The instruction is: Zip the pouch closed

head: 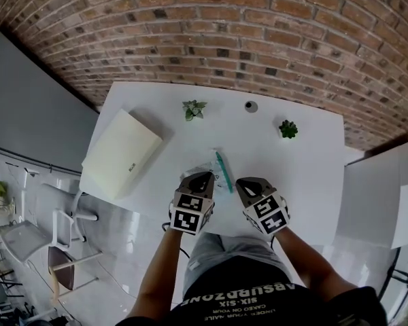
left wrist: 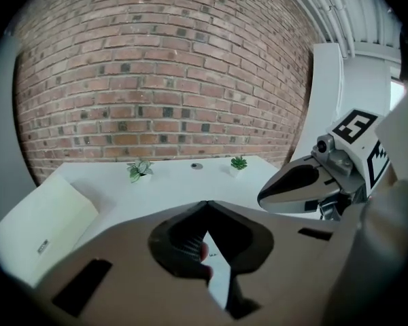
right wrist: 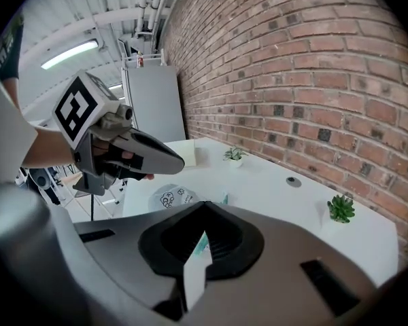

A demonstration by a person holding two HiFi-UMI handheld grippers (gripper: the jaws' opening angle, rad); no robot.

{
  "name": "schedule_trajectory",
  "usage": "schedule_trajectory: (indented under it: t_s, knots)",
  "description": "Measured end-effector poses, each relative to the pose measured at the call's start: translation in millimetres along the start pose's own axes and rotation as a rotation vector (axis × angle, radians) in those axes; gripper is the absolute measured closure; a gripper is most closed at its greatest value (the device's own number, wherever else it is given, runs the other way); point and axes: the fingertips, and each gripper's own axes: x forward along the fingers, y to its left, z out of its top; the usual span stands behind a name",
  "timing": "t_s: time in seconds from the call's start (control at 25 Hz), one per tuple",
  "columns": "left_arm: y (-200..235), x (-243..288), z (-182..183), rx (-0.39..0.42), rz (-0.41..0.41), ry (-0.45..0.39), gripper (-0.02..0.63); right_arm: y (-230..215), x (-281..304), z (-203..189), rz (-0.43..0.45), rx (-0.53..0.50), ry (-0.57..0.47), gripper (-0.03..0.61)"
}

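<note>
The wall (head: 258,39) is red-brown brick, the table (head: 306,161) white, the pouch (head: 211,170) clear, teal-zipped.

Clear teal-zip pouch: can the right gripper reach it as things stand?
Probably yes: the clear teal-zip pouch lies on the white table just ahead of the right gripper, nothing between. Its jaws are shut, so open first.

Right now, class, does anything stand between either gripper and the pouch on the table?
Nothing visible does. The clear pouch with its teal zip lies on the white table just beyond the left gripper and right gripper; the cream box and the small plants sit farther off.
</note>
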Motion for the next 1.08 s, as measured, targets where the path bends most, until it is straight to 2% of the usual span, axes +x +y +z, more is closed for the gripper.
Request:
schedule_trajectory:
  t_s: [0.28, 0.76, 1.08]
  knots:
    - [-27, -15, 0, 0.017, -0.030, -0.040, 0.607, 14, -12, 5, 0.004, -0.030, -0.017, 0.580]
    - [-40, -32, -5, -0.015, -0.024, -0.090, 0.607, 30, -24, 8, 0.001, -0.027, -0.027, 0.580]
    - [-44, -38, -12, -0.020, -0.012, -0.091, 0.607, 41, -27, 7, 0.019, -0.033, -0.026, 0.580]
